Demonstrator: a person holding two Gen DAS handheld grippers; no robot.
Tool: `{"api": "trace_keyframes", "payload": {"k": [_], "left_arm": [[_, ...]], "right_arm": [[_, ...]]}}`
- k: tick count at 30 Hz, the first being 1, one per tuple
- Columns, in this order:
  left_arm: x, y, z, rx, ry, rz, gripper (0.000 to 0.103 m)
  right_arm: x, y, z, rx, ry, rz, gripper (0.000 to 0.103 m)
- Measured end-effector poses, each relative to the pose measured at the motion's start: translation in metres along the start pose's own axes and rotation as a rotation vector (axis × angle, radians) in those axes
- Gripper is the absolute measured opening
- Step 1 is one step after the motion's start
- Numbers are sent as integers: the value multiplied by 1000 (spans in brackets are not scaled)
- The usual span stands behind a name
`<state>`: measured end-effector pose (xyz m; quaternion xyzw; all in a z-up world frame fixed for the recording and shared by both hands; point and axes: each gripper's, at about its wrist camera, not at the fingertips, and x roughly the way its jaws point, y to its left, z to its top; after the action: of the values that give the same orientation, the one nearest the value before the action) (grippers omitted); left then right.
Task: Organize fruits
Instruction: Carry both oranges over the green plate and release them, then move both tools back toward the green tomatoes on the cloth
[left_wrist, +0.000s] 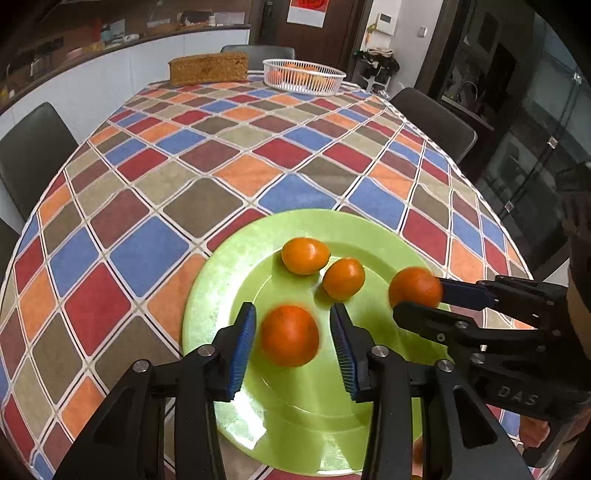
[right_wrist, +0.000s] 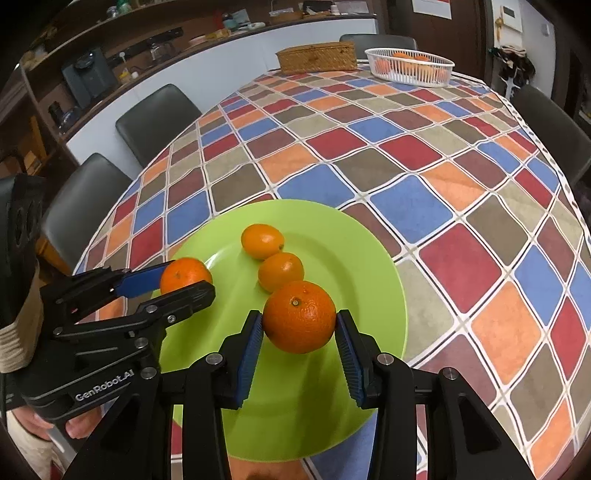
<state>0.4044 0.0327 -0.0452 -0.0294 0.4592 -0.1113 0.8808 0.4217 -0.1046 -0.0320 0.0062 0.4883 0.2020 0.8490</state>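
While both tools are working over the green plate (right_wrist: 369, 258), the right gripper (right_wrist: 299, 334) is clamping a large orange (right_wrist: 299, 315) between its blue pads (right_wrist: 347, 343), stem end up; whether the fruit is touching the plate or riding just above it cannot be told. The left gripper (left_wrist: 293, 345) is standing with its jaws apart around a second orange (left_wrist: 290, 335), a visible gap showing on either side in its own view, so it is not pinching anything.

Lying loose on the plate, just beyond: two smaller oranges (left_wrist: 306, 255) (left_wrist: 343, 278), one right beside the other.

Lying outward: the checked tablecloth (left_wrist: 155, 177); at the far end, a white basket (left_wrist: 303, 75) already holding orange fruit, and beside it a woven box (left_wrist: 208, 68).

Risks, as judged: the round, smooth-skinned fruit could be rolling out of a shallow grip; the two tools, working near each other, could be knocking together; a nudge could be sending the loose oranges off the plate's low rim; too firm a squeeze could be bruising the peel.
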Motion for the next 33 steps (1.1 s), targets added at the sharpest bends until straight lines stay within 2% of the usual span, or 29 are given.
{"api": "trace_keyframes", "payload": {"k": [8, 15, 22, 33], "left_arm": [[-28, -7, -5, 34, -41, 51, 44], [-67, -18, -20, 54, -100, 46, 44], [-108, -32, -33, 75, -164, 70, 44], [-164, -45, -73, 82, -266, 90, 52]], "right_arm": [[-18, 2, -3, -10, -42, -12, 43], [-58, 18, -17, -57, -121, -27, 43], [-96, 34, -36, -82, -187, -6, 43], [-137, 53, -76, -94, -270, 3, 43]]}}
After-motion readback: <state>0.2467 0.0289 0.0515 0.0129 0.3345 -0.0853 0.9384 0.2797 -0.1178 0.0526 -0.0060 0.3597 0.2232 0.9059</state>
